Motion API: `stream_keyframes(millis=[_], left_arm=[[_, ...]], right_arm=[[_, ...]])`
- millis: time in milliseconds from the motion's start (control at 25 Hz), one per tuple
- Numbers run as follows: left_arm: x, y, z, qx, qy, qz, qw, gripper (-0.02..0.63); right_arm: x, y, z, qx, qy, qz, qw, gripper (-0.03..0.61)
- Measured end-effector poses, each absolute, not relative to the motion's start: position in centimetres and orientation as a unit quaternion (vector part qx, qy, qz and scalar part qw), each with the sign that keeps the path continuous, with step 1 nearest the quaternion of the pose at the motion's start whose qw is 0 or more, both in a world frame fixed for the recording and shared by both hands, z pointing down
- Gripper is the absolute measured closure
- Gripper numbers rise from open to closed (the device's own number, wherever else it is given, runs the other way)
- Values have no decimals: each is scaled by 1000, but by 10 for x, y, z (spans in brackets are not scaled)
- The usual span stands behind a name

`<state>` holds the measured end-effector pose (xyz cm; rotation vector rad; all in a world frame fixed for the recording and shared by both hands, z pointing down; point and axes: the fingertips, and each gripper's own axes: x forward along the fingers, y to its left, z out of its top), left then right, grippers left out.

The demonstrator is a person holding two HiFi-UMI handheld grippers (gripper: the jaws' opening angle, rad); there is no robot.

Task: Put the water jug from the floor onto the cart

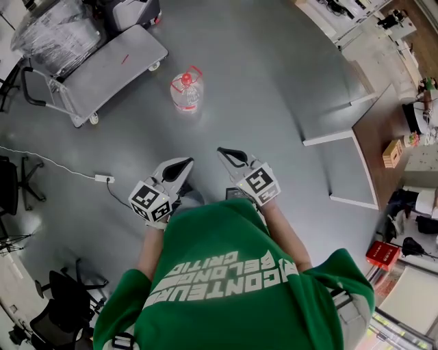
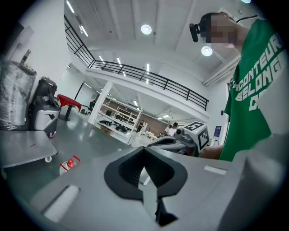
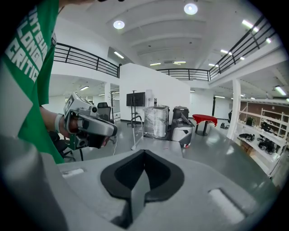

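Observation:
The water jug (image 1: 186, 89) is clear with a red cap and red handle and stands upright on the grey floor, well ahead of me. Just to its left is the grey flat cart (image 1: 113, 65), its push handle (image 1: 41, 89) on the far left. Both grippers are held out in front of my green shirt, well short of the jug. My left gripper (image 1: 179, 166) and right gripper (image 1: 229, 156) are both shut with nothing in them. The left gripper view shows its jaws (image 2: 144, 151) together, the jug (image 2: 69, 164) small at lower left. The right gripper view (image 3: 144, 153) shows the cart (image 3: 156, 145); the jug is hidden.
A plastic-wrapped load (image 1: 55, 27) and a dark machine (image 1: 130, 10) stand behind the cart. A cable with a plug (image 1: 102, 179) lies on the floor at left, near office chairs (image 1: 20, 184). White panels (image 1: 342, 137) and desks are at right.

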<state>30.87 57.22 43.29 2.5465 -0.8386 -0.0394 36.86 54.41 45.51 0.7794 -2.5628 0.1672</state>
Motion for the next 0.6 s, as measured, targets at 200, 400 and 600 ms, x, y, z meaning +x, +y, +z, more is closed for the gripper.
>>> stream_keyframes(millis=[200,400,600], left_arm=[[267,562,438,921,-312,-15,232,606],[230,552,443,917,-324,-16,234,606],[219,545,440,916,-328,-18,230,606]], right_arm=[[332,530,457,282,-931,61,226,588],[310,517,464,289,-926,66,234,587],[298,509,466,281,-929,66,232,588]])
